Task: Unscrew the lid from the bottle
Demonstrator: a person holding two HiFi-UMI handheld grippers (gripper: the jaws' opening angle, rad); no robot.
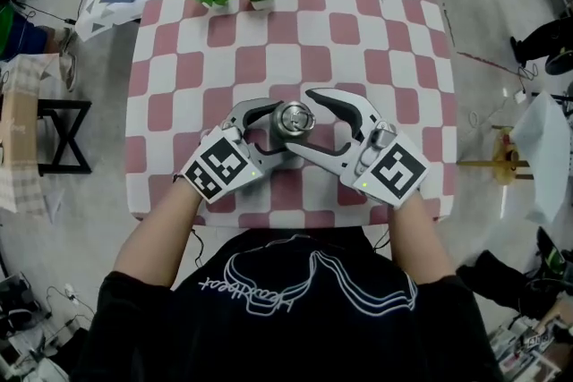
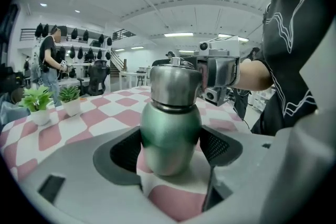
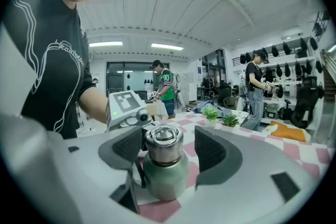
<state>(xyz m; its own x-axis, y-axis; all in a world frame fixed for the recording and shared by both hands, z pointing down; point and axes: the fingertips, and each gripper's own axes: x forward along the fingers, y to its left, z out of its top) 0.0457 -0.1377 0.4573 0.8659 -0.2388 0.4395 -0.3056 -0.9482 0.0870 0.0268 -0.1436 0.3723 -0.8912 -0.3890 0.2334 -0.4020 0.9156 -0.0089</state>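
Your left gripper (image 2: 170, 150) clamped the bottle (image 2: 170, 131) while your right gripper (image 3: 169, 148) stood wide open around the lid (image 3: 164, 139), likely needing to close and twist next.

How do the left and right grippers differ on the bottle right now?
The left gripper is shut on the bottle's green body; the right gripper is open around the steel lid. The left sits low, the right higher. Both bracket the same upright bottle.

Matt green metal bottle (image 2: 170, 134); glossy steel lid (image 2: 175, 86).
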